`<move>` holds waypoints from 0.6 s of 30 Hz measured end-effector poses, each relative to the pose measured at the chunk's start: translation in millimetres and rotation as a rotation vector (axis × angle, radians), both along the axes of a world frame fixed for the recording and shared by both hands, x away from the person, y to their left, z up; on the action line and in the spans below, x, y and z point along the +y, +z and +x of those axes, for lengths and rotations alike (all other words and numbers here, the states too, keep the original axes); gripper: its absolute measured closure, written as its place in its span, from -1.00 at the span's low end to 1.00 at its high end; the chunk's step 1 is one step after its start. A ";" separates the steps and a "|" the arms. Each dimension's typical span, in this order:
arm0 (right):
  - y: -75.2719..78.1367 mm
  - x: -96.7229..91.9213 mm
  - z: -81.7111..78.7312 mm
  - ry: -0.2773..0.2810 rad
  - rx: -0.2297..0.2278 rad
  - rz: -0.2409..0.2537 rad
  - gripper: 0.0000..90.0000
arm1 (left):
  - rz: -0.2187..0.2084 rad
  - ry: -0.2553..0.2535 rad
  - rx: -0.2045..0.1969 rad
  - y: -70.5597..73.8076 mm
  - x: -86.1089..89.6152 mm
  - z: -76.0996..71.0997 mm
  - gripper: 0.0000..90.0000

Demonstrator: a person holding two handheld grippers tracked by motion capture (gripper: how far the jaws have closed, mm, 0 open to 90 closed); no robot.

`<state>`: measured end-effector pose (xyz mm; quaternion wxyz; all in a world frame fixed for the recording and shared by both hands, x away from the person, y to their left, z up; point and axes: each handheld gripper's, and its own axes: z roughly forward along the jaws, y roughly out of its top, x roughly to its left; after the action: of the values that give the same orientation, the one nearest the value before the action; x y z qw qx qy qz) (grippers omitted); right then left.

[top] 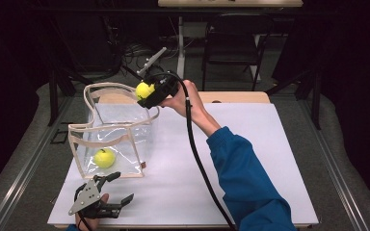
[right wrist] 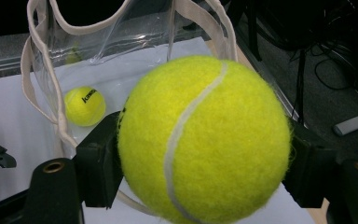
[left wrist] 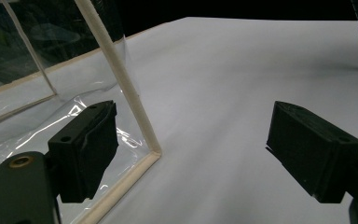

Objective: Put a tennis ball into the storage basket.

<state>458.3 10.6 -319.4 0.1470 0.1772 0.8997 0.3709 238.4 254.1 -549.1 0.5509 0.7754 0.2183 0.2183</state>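
Right gripper (top: 150, 93): clamped on tennis ball (right wrist: 204, 138), one jaw on each side; raised over far rim of clear bag (top: 120, 126).
Held ball: above bag opening, clear of table.
Second tennis ball (top: 104, 158): inside clear bag, resting on bag floor near front wall.
Clear bag: upright on white table (top: 250, 159), cream-trimmed, top open.
Left gripper (top: 117, 188): jaws spread wide, nothing between; low at near table edge, just beside bag's front corner (left wrist: 154, 152).

Table (top: 250, 144) lit bright from above, room edges black; my bag (left wrist: 37, 84) glares upper left, slight blur.
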 end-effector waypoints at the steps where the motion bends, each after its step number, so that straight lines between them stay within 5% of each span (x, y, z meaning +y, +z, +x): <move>1: -0.5 0.1 0.2 -0.001 0.002 0.004 -0.42 | 0.001 -0.003 0.000 0.1 0.0 0.1 -0.64; 18: -5.7 10.0 0.7 0.008 0.007 -0.001 -0.42 | -0.003 0.000 0.000 0.0 -0.5 0.2 -0.64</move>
<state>459.0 20.6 -325.1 0.1425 0.1747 0.9010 0.3706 238.6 253.7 -549.1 0.5518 0.7747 0.2187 0.2179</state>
